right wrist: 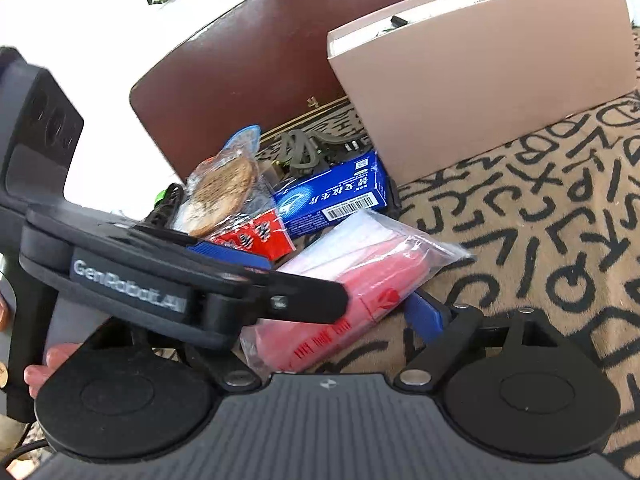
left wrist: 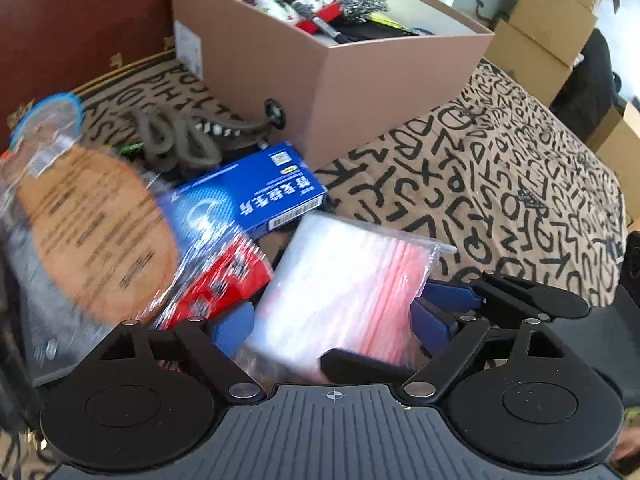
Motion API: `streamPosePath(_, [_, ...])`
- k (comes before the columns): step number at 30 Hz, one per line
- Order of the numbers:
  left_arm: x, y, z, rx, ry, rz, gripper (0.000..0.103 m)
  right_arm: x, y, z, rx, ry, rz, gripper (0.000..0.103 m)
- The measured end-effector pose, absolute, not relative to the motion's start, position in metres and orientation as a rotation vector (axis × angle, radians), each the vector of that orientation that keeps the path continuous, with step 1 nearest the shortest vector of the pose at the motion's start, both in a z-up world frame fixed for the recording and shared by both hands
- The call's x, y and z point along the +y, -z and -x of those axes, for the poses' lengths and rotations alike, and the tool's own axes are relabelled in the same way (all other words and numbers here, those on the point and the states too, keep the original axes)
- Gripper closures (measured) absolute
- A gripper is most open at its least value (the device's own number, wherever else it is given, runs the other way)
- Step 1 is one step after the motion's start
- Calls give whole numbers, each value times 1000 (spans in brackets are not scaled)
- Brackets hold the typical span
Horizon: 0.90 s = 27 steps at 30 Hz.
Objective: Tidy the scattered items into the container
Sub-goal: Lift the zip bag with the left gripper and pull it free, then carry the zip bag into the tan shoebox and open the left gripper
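A: Closest to both lenses, the clear plastic packet with red contents (looks like a stack of zip bags, not sure) lies on the lettered cloth. Left hand-held gripper straddles it, blue pads wide either side, no squeeze visible. Right hand-held gripper also spread around the same packet; its left finger is hidden behind the other tool.

B: Which way does it point?

A: Long axis runs from the cameras away toward the box, clear loose end tilted right.

B: Progress?

A: Partway, I'd judge. Just past the packet: red packet, round wrapped disc, blue carton, then grey-green claw clips, all outside. Farthest, the pink-brown box already holds a marker, a metal scourer and other bits.

B: Left to do?

A: That whole pile beside the box.
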<state>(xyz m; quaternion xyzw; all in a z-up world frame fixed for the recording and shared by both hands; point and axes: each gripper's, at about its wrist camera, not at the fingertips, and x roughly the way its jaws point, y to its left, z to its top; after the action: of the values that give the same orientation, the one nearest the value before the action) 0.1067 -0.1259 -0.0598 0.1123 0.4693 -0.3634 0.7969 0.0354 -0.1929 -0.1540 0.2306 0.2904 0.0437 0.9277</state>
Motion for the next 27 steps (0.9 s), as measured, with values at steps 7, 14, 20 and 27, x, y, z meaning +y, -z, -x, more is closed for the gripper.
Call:
streamPosePath(7, [-139,67,-109,1016,839,-286,17,-212,156,-25,601,-89,-485,38])
streamPosePath(14, [-148,74,-107,1029,813,-306,17,-204,156,-28,592,-71,-438,45])
streamPosePath(20, [-144,57,-92,1024,803,-268,25,-202,139,-15,584,-86,-381,51])
streamPosePath(27, [-154,-1,-75,885,804,-223,25,-213,90,2,433,-69,-285,51])
